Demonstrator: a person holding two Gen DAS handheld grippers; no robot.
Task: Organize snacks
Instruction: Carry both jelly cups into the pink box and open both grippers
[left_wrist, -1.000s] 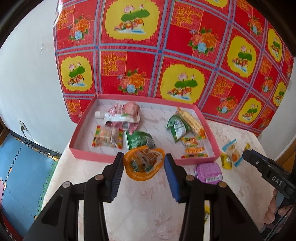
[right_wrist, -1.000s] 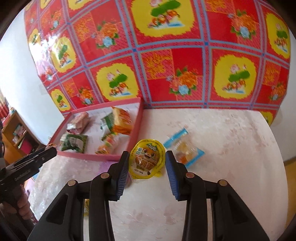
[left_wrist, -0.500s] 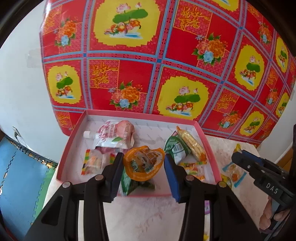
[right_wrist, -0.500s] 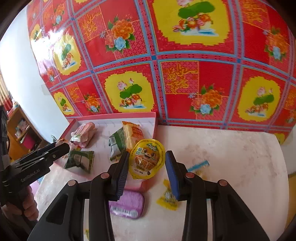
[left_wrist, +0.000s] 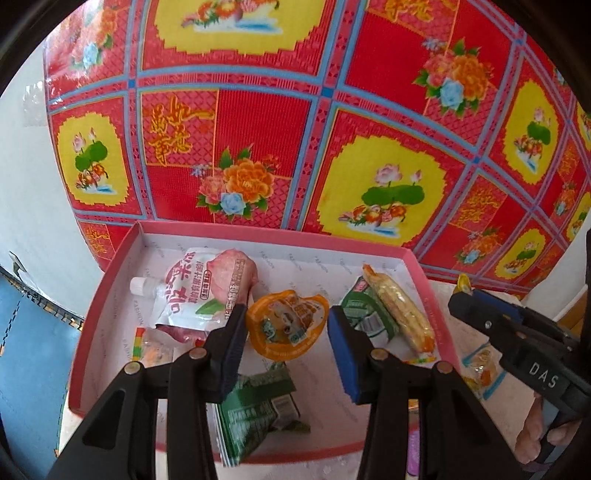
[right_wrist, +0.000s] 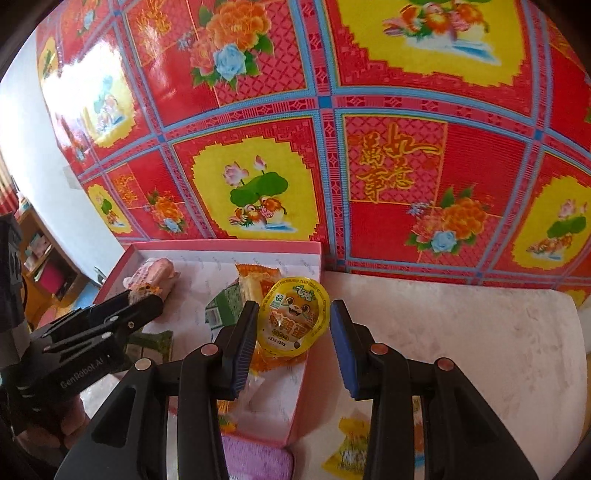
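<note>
**Reporter:** What were the tongs holding?

**Photographer:** The left gripper (left_wrist: 286, 330) pinched an orange jelly cup (left_wrist: 287, 325) above the middle of the pink box (left_wrist: 110, 295); the right gripper (right_wrist: 291, 334) pinched a yellow jelly cup (right_wrist: 294, 316) over the box's right edge.

**Reporter:** The best release?

**Photographer:** Probably low, onto bare floor between the packets. Legible lettering: "DAS" on one tool, "GenRobot.AI" on the other.

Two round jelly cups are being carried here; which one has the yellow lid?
The yellow-lidded round jelly cup in the right tongs, with a cartoon face; the left tongs hold the orange-lidded round jelly cup.
</note>
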